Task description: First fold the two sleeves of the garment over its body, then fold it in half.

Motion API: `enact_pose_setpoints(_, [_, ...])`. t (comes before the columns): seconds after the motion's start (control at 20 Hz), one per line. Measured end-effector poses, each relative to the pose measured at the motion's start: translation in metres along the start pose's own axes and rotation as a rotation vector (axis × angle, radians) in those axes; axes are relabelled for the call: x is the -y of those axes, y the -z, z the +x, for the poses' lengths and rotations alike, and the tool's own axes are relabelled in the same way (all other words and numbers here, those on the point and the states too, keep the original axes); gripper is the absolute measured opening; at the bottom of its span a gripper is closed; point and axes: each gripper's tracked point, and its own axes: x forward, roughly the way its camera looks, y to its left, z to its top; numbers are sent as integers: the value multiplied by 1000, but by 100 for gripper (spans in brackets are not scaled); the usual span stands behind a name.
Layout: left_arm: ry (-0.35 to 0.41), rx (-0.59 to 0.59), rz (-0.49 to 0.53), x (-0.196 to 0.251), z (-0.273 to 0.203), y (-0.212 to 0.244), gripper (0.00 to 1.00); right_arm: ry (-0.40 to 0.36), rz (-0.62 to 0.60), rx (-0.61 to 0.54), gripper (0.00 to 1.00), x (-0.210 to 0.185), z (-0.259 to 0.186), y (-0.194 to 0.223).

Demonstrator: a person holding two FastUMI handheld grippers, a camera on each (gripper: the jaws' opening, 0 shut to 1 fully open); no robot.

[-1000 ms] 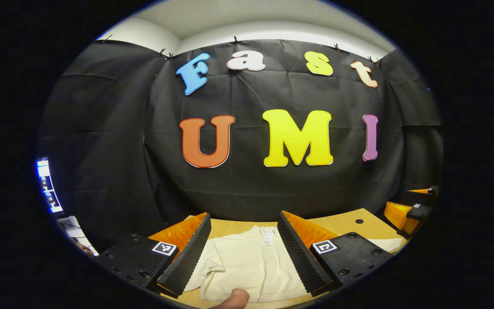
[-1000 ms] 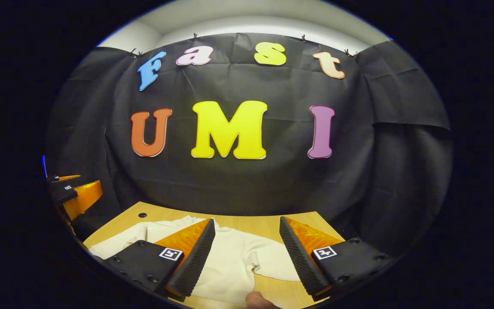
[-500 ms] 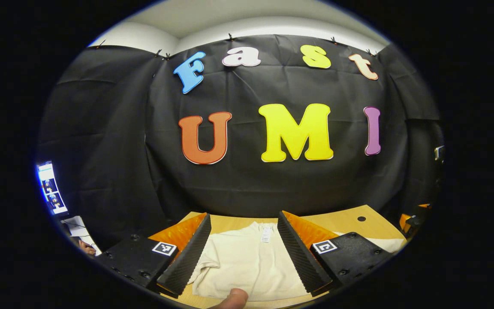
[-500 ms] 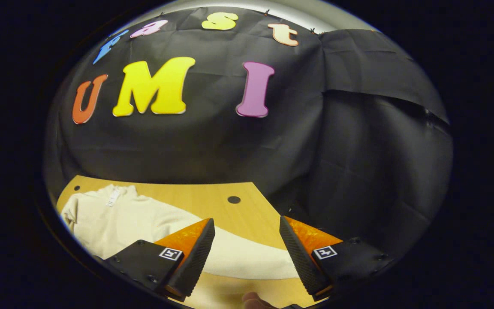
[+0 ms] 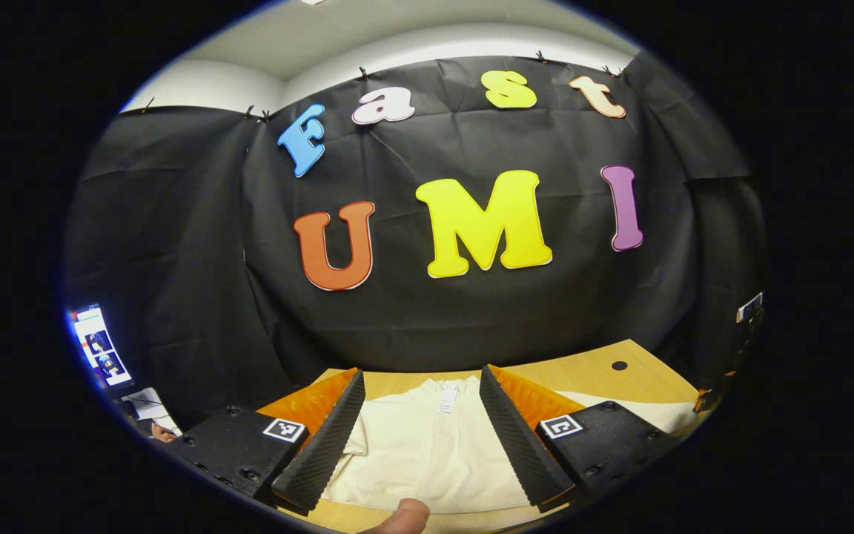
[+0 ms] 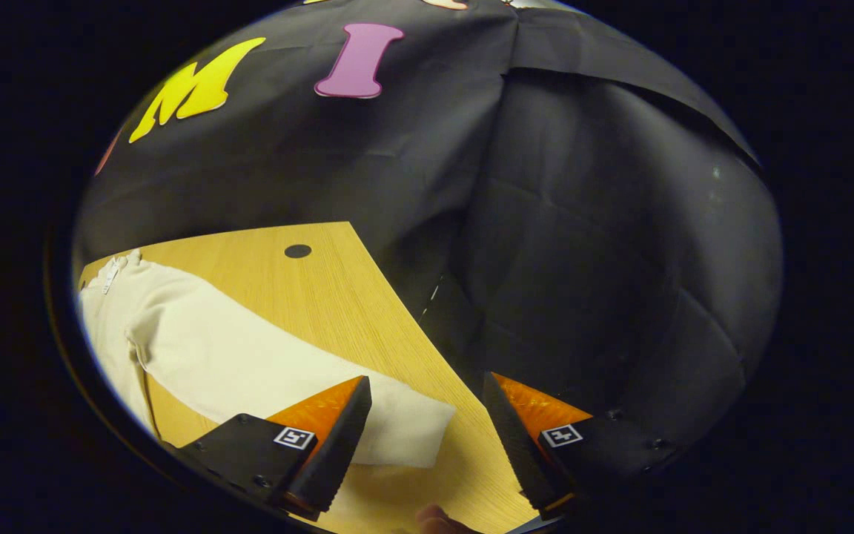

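left tool: you hold it low over the counter, fingers spread wide, nothing between them. Judged reason: you park it over the torso while the other hand works.
garment: cream top, flat on the counter, collar end and its tag toward the booth wall. Its body lies between and beyond your left tool's fingers, centred in the gap; contact can't be told.
left side of garment: you see a fold or bunch of cloth by your left tool's left finger; whether that is a sleeve laid over the body is unclear.
right sleeve: in the right gripper view it lies stretched out flat on the counter, away from the body, running toward the counter's edge. Not folded over the body now.
cuff: end of that sleeve, near the counter's edge, sits just ahead of your right tool, partly behind its left finger.
right tool: fingers wide, holding nothing. Judged reason: you aim it down at the cuff end, lined up for a pinch there.
stage (judged): sleeve-folding part; right sleeve is out, halving not done.
thumb: your fingertip shows at the bottom of the left gripper view.
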Motion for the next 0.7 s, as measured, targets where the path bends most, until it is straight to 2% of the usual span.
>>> enact_pose_setpoints(0.1, [-9,21,3,7,-5,-4,98,24,-11,-80,95,12,18,22])
enact_pose_setpoints(0.25, [-4,32,15,15,-8,-7,99,3,15,-210,94,22,24,48])
enact_pose_setpoints(0.45, [-33,22,39,7,-8,-3,99,11,91,-314,95,22,24,47])
enact_pose_setpoints(0.7, [-49,-16,65,-9,-10,18,99,-36,192,-439,90,21,20,49])
